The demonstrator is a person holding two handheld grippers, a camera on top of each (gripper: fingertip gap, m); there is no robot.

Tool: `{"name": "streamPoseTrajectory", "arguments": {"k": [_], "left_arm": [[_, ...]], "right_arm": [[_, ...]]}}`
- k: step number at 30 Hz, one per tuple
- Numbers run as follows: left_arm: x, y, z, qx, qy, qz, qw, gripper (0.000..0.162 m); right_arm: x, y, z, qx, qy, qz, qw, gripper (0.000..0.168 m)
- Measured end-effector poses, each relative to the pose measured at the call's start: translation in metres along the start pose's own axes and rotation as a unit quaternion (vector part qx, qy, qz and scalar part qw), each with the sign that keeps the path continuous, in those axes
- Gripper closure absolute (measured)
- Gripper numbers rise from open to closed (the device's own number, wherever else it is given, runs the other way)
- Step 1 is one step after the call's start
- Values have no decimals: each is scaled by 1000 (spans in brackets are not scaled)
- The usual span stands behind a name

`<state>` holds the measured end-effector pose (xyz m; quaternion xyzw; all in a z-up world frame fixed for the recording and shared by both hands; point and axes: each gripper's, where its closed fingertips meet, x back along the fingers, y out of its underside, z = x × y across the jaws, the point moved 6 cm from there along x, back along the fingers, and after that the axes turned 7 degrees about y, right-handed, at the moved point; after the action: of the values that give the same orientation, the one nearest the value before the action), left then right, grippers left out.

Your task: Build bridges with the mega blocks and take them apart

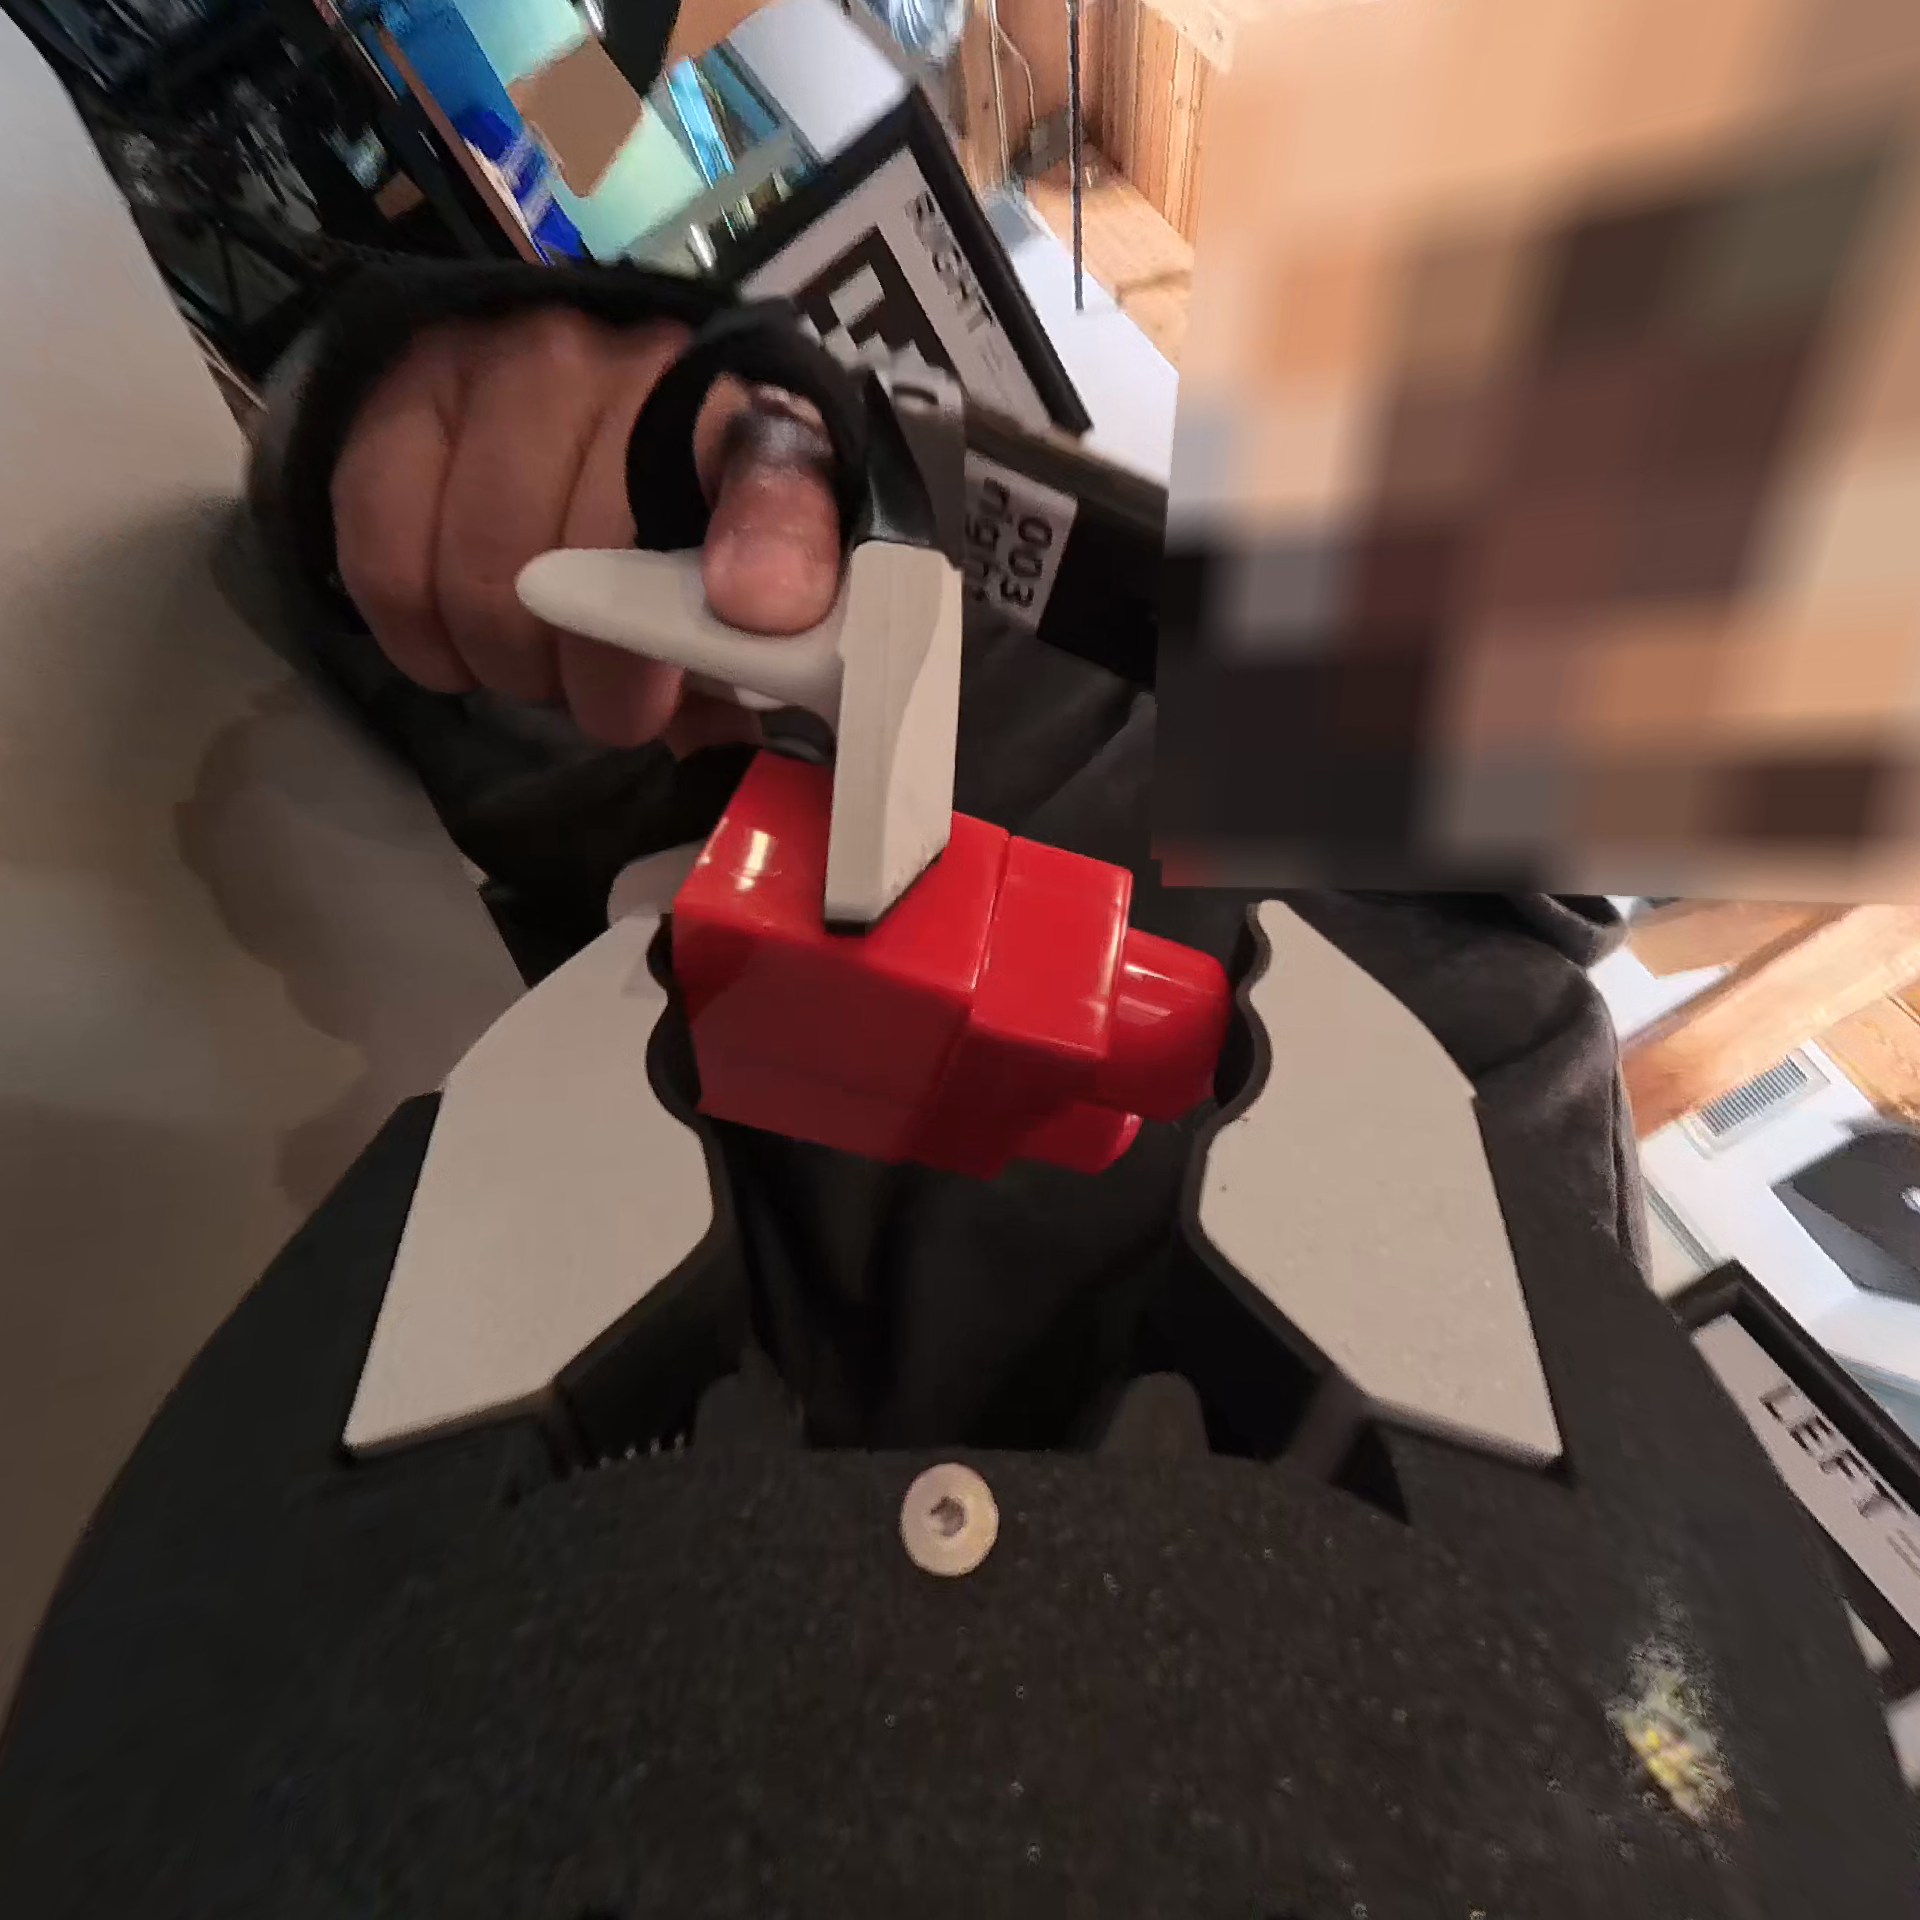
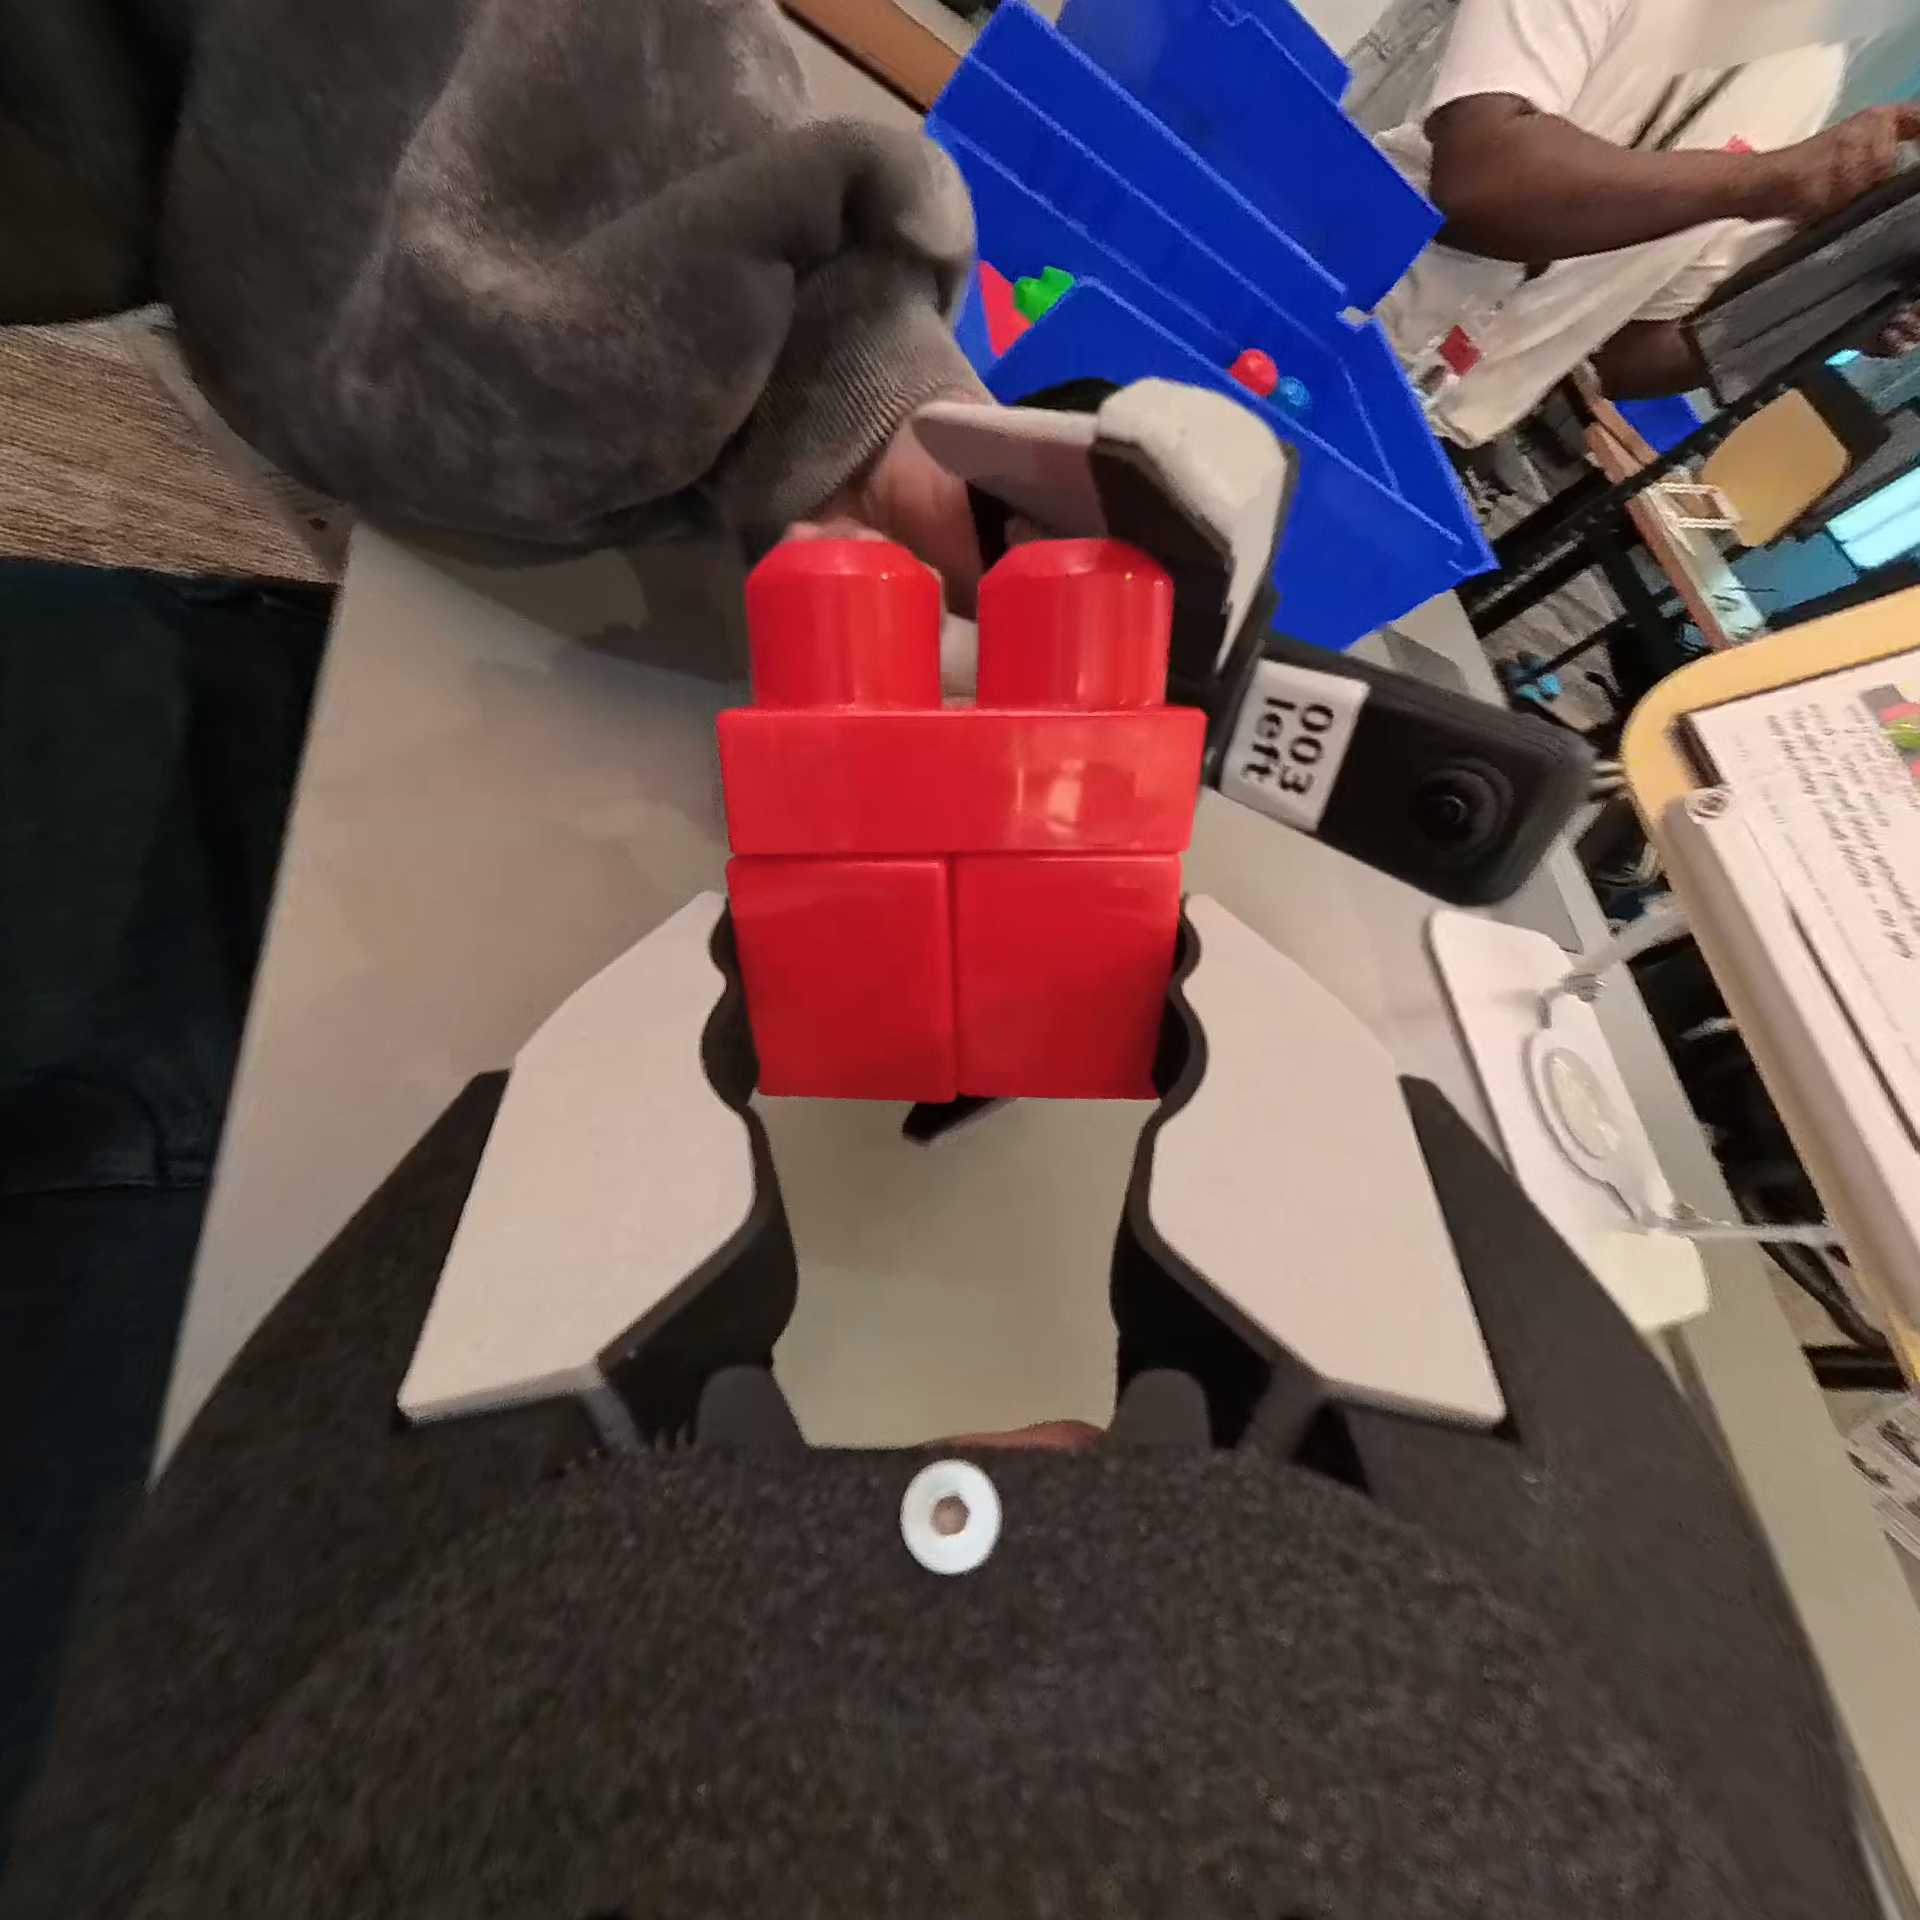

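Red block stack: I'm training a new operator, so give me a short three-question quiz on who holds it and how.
1. True or false: the right gripper grips the lower part of the red block stack.
2. How many studs top the stack in the right wrist view?
3. The blue bins hold: A) loose blocks B) cups.

Key: 1 true; 2 two; 3 A.

blue bin [image 2: 1195, 208], papers [image 2: 1829, 831]
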<state>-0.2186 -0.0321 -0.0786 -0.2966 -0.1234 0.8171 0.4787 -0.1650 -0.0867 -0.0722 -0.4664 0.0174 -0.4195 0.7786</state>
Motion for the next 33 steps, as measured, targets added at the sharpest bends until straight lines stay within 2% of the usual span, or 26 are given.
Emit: {"name": "streamPoseTrajectory", "arguments": {"k": [4, 6, 9, 12, 15, 16, 17, 23, 25, 27, 33], "left_arm": [[9, -12, 8, -46, -51, 65, 995, 63], [16, -14, 12, -84, -104, 113, 985, 42], [33, -15, 13, -118, -191, 206, 952, 42], [42, -6, 15, -160, -290, 248, 910, 44], [45, 5, 15, -176, -405, 220, 870, 55], [46, 8, 16, -179, -445, 201, 855, 65], [45, 11, 16, -179, -469, 183, 845, 64], [37, 19, 12, -164, -513, 137, 831, 85], [36, 19, 12, -161, -502, 135, 839, 97], [32, 19, 14, -163, -491, 120, 847, 123], [35, 25, 16, -144, -522, 64, 838, 124]], "right_arm": [[-3, 0, 9, -15, 44, 7, 999, 92], [-3, 4, 14, -14, 72, 4, 997, 92], [-7, 14, 26, -31, 125, -32, 991, 92], [-14, 26, 30, -43, 146, -78, 985, 92], [-19, 29, 29, -48, 151, -98, 982, 92], [-20, 29, 28, -58, 150, -99, 982, 92], [-21, 29, 28, -69, 150, -97, 982, 92], [-26, 25, 26, -83, 155, -98, 980, 92], [-27, 22, 23, -66, 160, -103, 980, 92], [-28, 21, 21, -63, 159, -104, 980, 93], [-28, 23, 12, -28, 117, -84, 989, 91]]}}
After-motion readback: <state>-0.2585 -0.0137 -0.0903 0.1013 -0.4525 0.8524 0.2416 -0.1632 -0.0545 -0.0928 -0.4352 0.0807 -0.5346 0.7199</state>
